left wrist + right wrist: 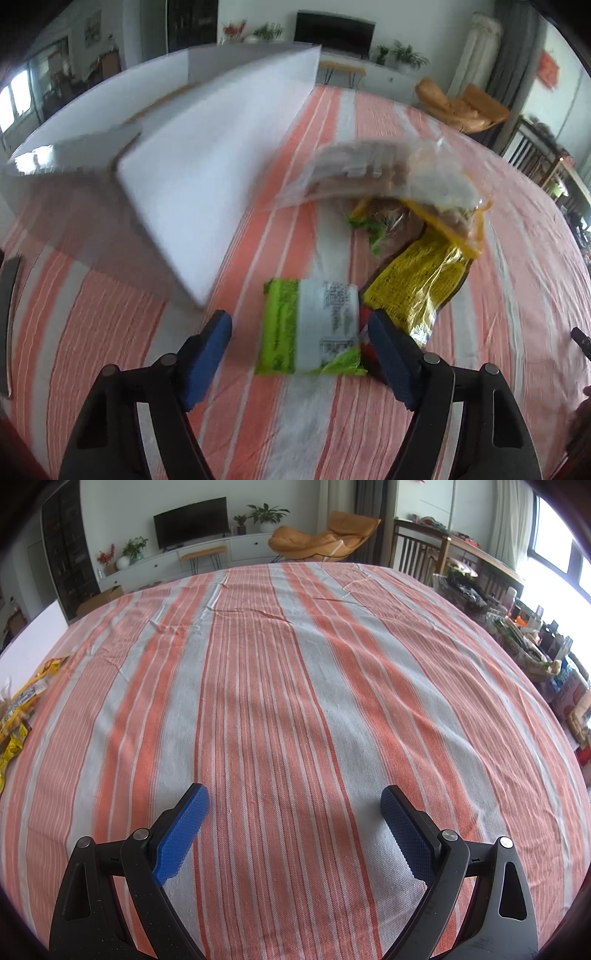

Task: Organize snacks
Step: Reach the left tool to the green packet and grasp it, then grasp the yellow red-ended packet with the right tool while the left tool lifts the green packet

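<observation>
In the left wrist view a green and white snack packet (312,326) lies flat on the striped cloth between the open blue pads of my left gripper (299,325), nearer the right pad. A yellow snack bag (417,284) lies just right of it. A clear bag of brown snacks (373,173) with a yellow edge sits beyond, blurred. A white box (207,147) with an open flap stands to the left. My right gripper (295,805) is open and empty over bare cloth. Yellow snack bags (18,709) show at the right wrist view's far left edge.
The table is covered with an orange and grey striped cloth (295,664). A dark flat object (9,325) lies at the left edge of the left wrist view. Cluttered shelves and goods (535,638) stand beyond the table's right side.
</observation>
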`<state>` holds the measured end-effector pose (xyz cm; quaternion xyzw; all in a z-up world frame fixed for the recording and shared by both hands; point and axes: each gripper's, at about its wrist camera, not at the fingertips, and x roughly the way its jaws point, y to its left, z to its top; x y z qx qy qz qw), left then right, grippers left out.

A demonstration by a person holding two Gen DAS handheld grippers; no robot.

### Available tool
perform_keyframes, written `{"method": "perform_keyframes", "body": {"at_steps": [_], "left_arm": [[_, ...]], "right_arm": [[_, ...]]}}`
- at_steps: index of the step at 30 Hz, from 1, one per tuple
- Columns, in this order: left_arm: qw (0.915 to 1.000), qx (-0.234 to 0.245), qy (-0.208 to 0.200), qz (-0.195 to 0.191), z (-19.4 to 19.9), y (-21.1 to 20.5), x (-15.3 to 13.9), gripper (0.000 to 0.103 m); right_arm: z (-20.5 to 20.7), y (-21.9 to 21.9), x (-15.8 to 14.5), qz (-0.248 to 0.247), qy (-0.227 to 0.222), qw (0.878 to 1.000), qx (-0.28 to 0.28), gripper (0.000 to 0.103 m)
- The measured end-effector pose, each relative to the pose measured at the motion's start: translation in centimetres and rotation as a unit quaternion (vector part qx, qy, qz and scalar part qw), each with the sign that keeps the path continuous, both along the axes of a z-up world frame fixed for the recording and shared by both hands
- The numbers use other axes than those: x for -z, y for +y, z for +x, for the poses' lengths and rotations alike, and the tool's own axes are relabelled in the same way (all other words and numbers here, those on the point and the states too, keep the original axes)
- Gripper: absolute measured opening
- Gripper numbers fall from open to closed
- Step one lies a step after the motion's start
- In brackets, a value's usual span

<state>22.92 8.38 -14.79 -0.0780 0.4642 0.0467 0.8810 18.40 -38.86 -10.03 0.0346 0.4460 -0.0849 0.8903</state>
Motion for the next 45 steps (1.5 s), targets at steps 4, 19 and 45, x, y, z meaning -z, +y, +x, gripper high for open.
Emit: {"method": "perform_keyframes", "body": {"at_steps": [4,19,45], "left_arm": [[0.9994,0.032,0.005,-0.011,-0.3,-1.1,-0.3,0.048],[0.9939,0.099,0.033,0.035,-3.3,-2.3,-0.6,0.080],[0.9972,0.060,-0.034,-0.027,-7.4,3.4,-1.0,0.049]], "right_arm": [[0.0,0.0,0.0,0.000,0.000,1.000,0.000,0.096],[0.0,0.0,0.0,0.000,0.000,1.000,0.000,0.096],[5.8,35.2,-1.1,0.051,0.108,0.980,-0.161,0.093]]}}
